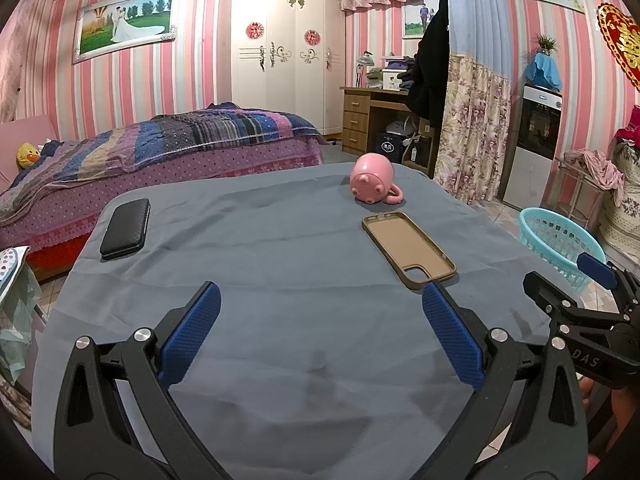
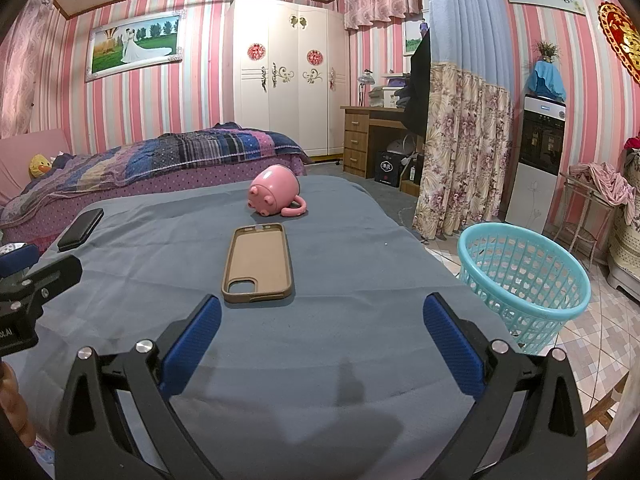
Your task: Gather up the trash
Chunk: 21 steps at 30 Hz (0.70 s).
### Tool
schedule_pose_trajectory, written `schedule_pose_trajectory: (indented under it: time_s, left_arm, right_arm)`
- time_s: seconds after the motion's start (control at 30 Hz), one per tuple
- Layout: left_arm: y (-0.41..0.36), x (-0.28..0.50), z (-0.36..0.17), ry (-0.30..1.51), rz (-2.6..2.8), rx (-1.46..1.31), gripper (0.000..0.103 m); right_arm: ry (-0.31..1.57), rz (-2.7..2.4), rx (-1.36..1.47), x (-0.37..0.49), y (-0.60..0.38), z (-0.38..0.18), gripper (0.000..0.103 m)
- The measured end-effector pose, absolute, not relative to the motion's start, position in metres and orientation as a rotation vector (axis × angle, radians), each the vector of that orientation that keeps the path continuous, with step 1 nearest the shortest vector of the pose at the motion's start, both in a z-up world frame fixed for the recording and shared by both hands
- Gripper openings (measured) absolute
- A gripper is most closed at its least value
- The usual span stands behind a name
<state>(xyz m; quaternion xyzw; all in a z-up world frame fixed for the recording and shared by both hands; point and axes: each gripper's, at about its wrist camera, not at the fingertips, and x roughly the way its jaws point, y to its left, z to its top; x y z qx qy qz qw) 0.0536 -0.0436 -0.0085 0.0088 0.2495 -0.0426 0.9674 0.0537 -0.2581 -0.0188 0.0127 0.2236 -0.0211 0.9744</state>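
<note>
Two grippers, left gripper point(image 1: 320, 304) and right gripper point(image 2: 322, 316), hover wide open and empty above the near table point(image 2: 360, 240). A phone case point(image 2: 258, 264) lies centre, pink mug point(image 2: 276, 196) farther, black case point(image 1: 125, 229) far left, basket point(image 2: 524, 280) right on the floor.

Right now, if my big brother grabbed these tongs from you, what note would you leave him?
Left tongs: open, nothing in them, low over the near part of the table.
Right tongs: open, nothing in them, beside the left ones.
On the grey cloth: a brown phone case lying flat in the middle, a pink mug on its side behind it, a black case at the far left corner.
The blue basket stands on the floor off the table's right edge; no trash shows inside from here.
Done: nothing picked up yet.
Left: decide what is trash and drop it in the basket.
</note>
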Motion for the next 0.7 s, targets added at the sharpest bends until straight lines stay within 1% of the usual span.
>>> schedule_pose_trajectory:
  time_s: [0.7]
  left_arm:
    - [-0.0410, 0.0540, -0.0083, 0.507, -0.087, 0.011, 0.098]
  right_arm:
    - [0.449, -0.042, 0.028, 0.0534, -0.2575, -0.0193, 0.099]
